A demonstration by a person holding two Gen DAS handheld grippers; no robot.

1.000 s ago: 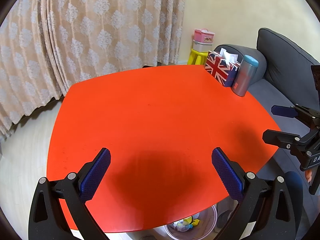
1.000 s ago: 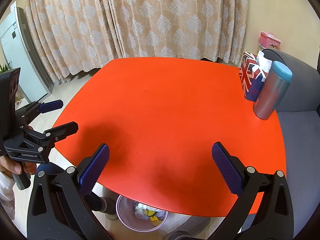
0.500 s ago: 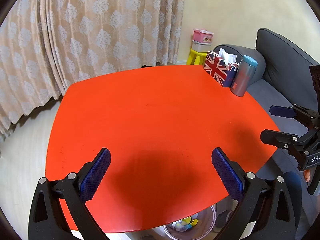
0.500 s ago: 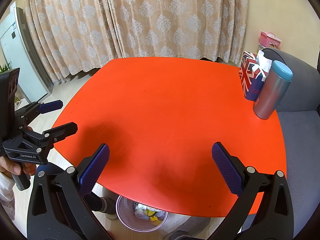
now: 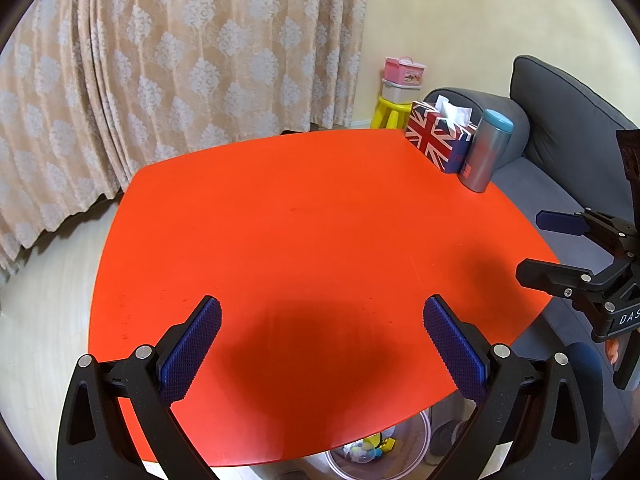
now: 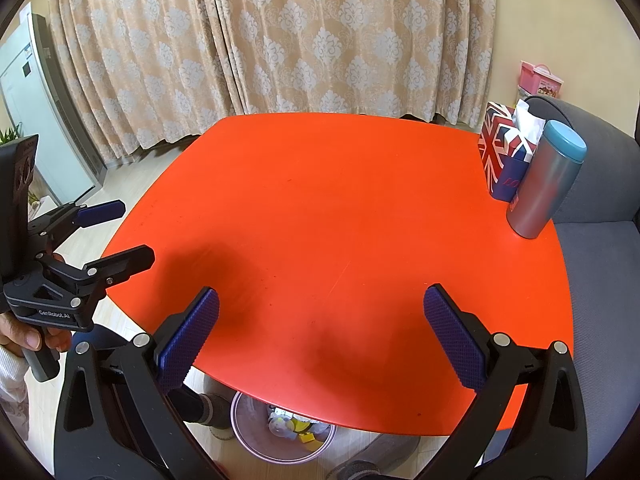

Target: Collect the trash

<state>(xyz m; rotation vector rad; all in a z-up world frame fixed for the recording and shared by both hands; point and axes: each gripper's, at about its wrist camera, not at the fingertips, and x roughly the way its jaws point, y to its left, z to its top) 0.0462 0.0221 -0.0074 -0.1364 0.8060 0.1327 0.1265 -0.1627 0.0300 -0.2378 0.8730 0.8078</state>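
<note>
A clear bin (image 6: pixel 244 436) with small bits of trash inside stands on the floor under the near edge of the red table (image 6: pixel 340 208); the left wrist view shows the same bin (image 5: pixel 416 444). My left gripper (image 5: pixel 320 344) hovers open over the table's near side, nothing between its blue pads. It also appears at the left of the right wrist view as the left gripper (image 6: pixel 120 236), held by a hand. My right gripper (image 6: pixel 320 340) is open and empty too, and shows as the right gripper (image 5: pixel 536 244) off the table's right edge.
A Union Jack tissue box (image 5: pixel 438 140) and a grey tumbler with a teal lid (image 5: pixel 484 156) stand at the table's far right corner. A grey sofa (image 5: pixel 568 136) lies to the right, curtains (image 5: pixel 180 52) behind. A yellow stool (image 5: pixel 390 112) carries pink and white boxes.
Both views drift very slightly; the right gripper seen from the left wrist has shifted a little left and down. Both grippers stay open.
</note>
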